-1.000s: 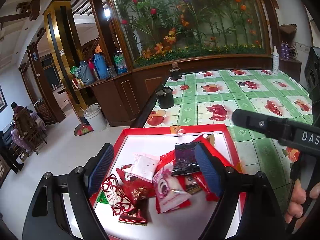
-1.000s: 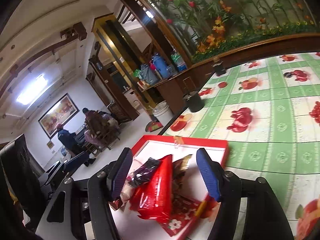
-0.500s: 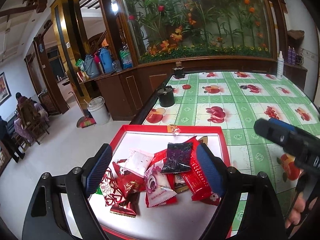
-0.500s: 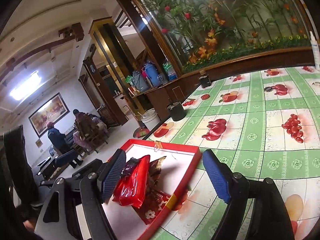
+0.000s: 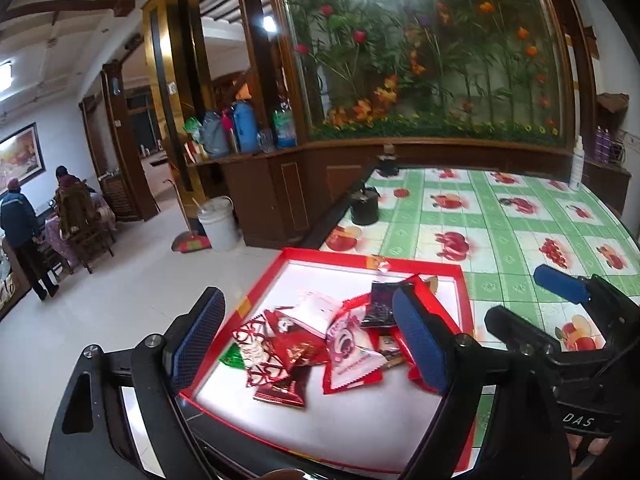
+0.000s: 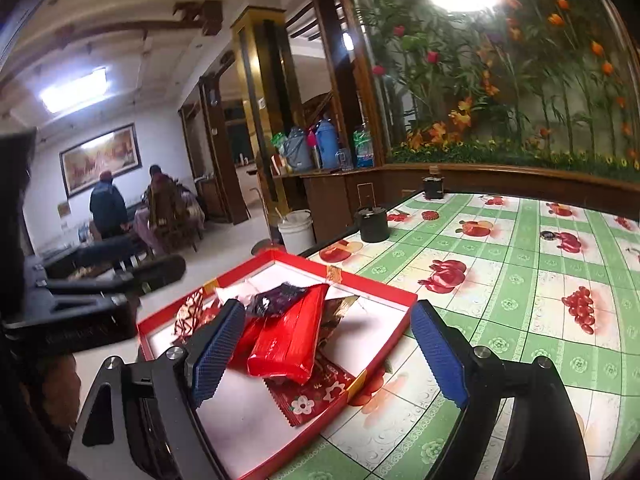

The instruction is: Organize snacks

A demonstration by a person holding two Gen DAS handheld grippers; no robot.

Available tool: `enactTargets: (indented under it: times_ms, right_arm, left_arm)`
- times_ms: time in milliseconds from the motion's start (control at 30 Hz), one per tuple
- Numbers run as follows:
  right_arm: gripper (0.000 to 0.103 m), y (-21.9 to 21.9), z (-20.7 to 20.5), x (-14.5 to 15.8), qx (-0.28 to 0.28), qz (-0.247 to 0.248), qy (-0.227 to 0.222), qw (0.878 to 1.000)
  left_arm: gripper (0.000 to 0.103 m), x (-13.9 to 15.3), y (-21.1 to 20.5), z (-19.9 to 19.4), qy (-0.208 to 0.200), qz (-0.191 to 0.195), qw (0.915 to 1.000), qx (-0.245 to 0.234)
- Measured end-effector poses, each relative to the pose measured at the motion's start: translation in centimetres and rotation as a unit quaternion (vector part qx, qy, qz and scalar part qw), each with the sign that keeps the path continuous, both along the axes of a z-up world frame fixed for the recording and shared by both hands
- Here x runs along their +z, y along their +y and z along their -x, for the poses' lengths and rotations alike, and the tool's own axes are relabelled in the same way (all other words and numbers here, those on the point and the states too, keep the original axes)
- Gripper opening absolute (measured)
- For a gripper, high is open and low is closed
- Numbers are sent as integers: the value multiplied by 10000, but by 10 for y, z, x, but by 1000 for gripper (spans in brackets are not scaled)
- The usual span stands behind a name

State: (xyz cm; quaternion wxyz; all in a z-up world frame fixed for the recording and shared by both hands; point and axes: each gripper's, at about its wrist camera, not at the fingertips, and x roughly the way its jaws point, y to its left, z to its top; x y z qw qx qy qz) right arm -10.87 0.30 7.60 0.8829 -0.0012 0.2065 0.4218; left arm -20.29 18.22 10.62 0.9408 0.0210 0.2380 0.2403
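Snack packets (image 5: 320, 344) lay heaped inside the red tray (image 5: 460, 280) at the table's near edge; none seen loose on the tablecloth (image 6: 520, 280), so gathering looked largely done. Left gripper (image 5: 308, 344) hovered spread above the heap, empty. Right gripper (image 6: 328, 356) spread, empty, straddling the tray's corner.

Red-rimmed white tray (image 5: 466, 304), red and white snack packets (image 5: 316, 344), green-checked tablecloth (image 6: 520, 280) printed with red fruit
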Motion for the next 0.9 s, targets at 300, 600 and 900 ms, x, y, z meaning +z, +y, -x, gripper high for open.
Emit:
enactTargets:
  times_ms: [300,600,900]
  right_arm:
    - [86,-1,-2,-2,24,-3,36,10000]
    - [86,4,0,-4,91,113,5,9999]
    - [86,4,1,-5,104,138,-9,9999]
  left_arm:
    - [87,2,4,7,-248,63,9996,70]
    - [87,1,6,7,-189,66,9998,98]
    - [87,0,8,7,-201,212,9996,14]
